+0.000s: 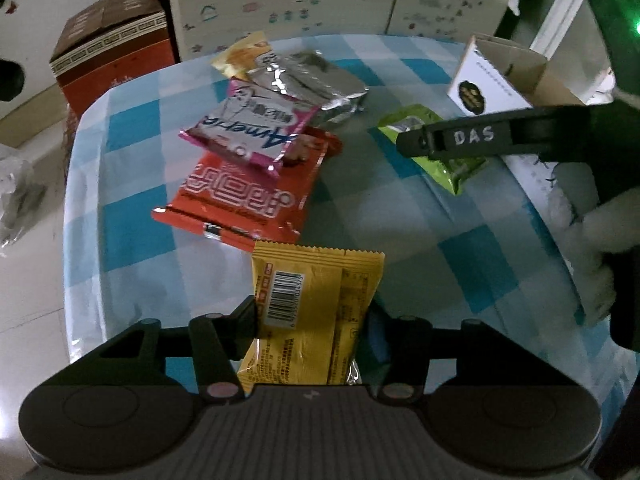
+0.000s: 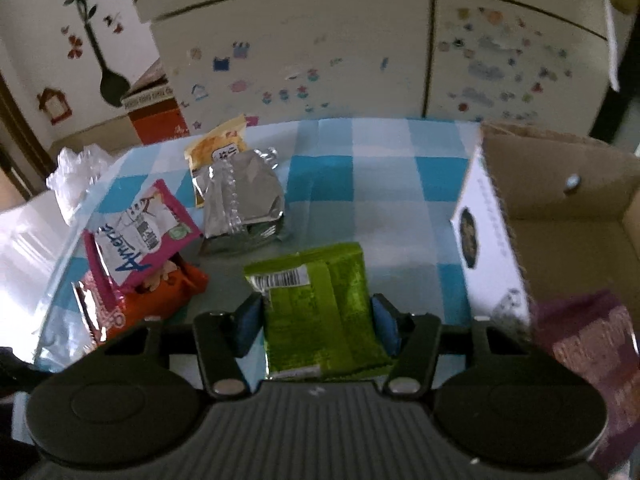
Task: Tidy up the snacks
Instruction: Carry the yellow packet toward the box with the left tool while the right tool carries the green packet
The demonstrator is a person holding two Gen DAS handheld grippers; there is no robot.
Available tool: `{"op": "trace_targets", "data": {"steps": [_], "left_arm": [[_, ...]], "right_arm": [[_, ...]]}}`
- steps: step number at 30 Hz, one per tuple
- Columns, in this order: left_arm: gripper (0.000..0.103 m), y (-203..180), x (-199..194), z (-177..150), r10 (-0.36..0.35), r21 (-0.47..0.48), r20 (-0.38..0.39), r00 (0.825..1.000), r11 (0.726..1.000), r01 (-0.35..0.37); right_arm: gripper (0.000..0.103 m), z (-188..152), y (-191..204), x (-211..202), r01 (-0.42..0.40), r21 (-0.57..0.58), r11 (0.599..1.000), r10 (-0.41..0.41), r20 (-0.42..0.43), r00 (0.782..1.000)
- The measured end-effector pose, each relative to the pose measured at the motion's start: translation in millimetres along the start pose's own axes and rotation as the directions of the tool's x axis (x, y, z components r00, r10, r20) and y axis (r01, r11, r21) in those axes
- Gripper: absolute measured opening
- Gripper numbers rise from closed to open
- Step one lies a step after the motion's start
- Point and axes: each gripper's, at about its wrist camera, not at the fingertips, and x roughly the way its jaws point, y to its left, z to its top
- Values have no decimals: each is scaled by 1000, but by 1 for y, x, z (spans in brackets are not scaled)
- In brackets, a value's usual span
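My left gripper point(image 1: 310, 316) is shut on a yellow snack packet point(image 1: 312, 312) and holds it above the checked table point(image 1: 400, 208). My right gripper point(image 2: 318, 322) straddles a green snack packet point(image 2: 320, 304) lying on the table; its blue pads point(image 2: 248, 324) sit at the packet's two sides, touching or nearly so. In the left wrist view the right gripper point(image 1: 412, 144) hangs over that green packet point(image 1: 452, 164). A pile of packets lies at the left: red point(image 1: 240, 200), pink-white point(image 1: 252, 128), silver point(image 1: 316, 84) and orange-yellow point(image 1: 244, 54).
An open cardboard box point(image 2: 560, 216) with a white side stands at the table's right; a purple packet point(image 2: 588, 340) lies in it. A red carton point(image 1: 108, 56) and a sticker-covered cabinet point(image 2: 320, 60) stand behind the table. A clear plastic bag point(image 2: 76, 176) sits at far left.
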Motion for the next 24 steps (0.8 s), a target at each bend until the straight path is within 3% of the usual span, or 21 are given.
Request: {"op": "trace_targets", "data": {"steps": [18, 24], "left_arm": [[60, -17, -21, 6, -31, 10, 101, 994, 1000, 30], [60, -14, -35, 18, -44, -54, 166, 985, 997, 54]], "right_arm": [[59, -27, 5, -99, -71, 68, 995, 63, 109, 992], [59, -33, -3, -123, -79, 98, 992, 63, 156, 986]]}}
